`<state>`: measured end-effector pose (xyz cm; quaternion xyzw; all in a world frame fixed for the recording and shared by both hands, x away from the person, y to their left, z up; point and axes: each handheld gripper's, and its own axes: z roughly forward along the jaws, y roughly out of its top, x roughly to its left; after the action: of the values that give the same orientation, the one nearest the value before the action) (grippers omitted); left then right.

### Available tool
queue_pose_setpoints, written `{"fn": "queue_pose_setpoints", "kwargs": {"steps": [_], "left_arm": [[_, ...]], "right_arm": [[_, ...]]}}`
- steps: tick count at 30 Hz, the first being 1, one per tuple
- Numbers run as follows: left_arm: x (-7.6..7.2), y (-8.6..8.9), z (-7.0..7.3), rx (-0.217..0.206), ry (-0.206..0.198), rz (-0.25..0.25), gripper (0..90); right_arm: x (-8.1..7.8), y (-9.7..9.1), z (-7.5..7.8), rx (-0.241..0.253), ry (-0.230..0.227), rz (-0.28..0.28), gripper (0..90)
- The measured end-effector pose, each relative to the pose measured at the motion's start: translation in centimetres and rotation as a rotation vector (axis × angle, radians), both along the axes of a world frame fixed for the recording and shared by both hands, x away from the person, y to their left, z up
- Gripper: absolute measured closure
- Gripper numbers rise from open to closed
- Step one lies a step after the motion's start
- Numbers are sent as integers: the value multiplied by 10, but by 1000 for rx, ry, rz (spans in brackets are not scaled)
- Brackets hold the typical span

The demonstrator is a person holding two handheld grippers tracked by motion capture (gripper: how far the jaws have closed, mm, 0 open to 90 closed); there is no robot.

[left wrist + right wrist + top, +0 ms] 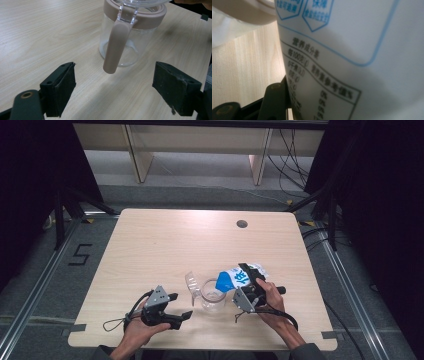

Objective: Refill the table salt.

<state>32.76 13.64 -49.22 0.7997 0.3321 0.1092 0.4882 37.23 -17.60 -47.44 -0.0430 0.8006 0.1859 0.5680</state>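
- Near the front edge of the surface [150, 240], right of its middle, a white carton with blue print [239, 277] hangs tipped on its side, its top end leaning over the mouth of a clear jug [214, 296].
- Clamped on the carton's body is the right gripper [248, 285]; in the right gripper view the printed white wall [362, 50] lies right against the lens, and a black jaw sits against its lower left side.
- Just under the carton's tilted end stands the clear jug, upright on the surface, with a brownish-pink collar [150, 18] round its mouth and a clear lid [192, 284] flipped up on its left side.
- A brownish-pink handle [115, 46] runs down the jug's wall and faces the left gripper in the left gripper view.
- Left of the jug, the left gripper [182, 307] rests low near the front edge, its jaws spread wide with nothing between them; the jug's handle lies ahead of the gap, apart from both pads [62, 87].
- Beyond the work, a small dark round hole [242, 224] marks the far part of the surface.
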Motion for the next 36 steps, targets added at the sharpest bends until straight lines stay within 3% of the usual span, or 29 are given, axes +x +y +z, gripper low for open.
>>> {"fn": "queue_pose_setpoints", "kwargs": {"steps": [3, 4, 6, 11, 12, 13, 19, 23, 27, 29, 30, 33, 35, 36], "left_arm": [[0, 0, 0, -2, -1, -1, 176], [0, 0, 0, -2, -1, -1, 176], [0, 0, 0, -2, -1, -1, 176], [0, -1, -1, -11, -2, -1, 176], [0, -1, -1, -11, -6, -2, 176], [0, -1, -1, -12, -6, -2, 176], [0, -1, -1, -12, -5, -6, 176], [0, -1, 0, -7, -6, -3, 176], [0, -1, 0, -11, -2, -5, 177], [0, -1, -1, -11, -2, -2, 177], [0, -1, 0, -10, 0, -5, 177], [0, -1, 0, -10, -1, -6, 176], [0, 0, 0, -9, -1, -6, 177], [0, -1, 0, -10, -2, -5, 176]], "right_arm": [[-3, 1, -2, 42, 28, -37, 469], [-1, 0, 0, 0, -11, -5, 469], [-1, 1, 0, -13, -14, -1, 469], [-1, 1, 0, -29, -24, 8, 471], [-5, 2, -2, 10, -6, -41, 471], [-2, 2, 1, -62, -69, 8, 471], [-3, 2, -1, -31, -36, -20, 472], [-3, 2, 1, -44, -58, -8, 472], [-4, 2, 0, -50, -78, -32, 473], [-2, 4, 4, -127, -105, 11, 475], [-4, 4, 0, -82, -102, -17, 475], [-5, 4, 0, -75, -100, -29, 475], [-4, 4, 1, -85, -113, -24, 476], [-3, 5, 5, -145, -146, 3, 477]]}}
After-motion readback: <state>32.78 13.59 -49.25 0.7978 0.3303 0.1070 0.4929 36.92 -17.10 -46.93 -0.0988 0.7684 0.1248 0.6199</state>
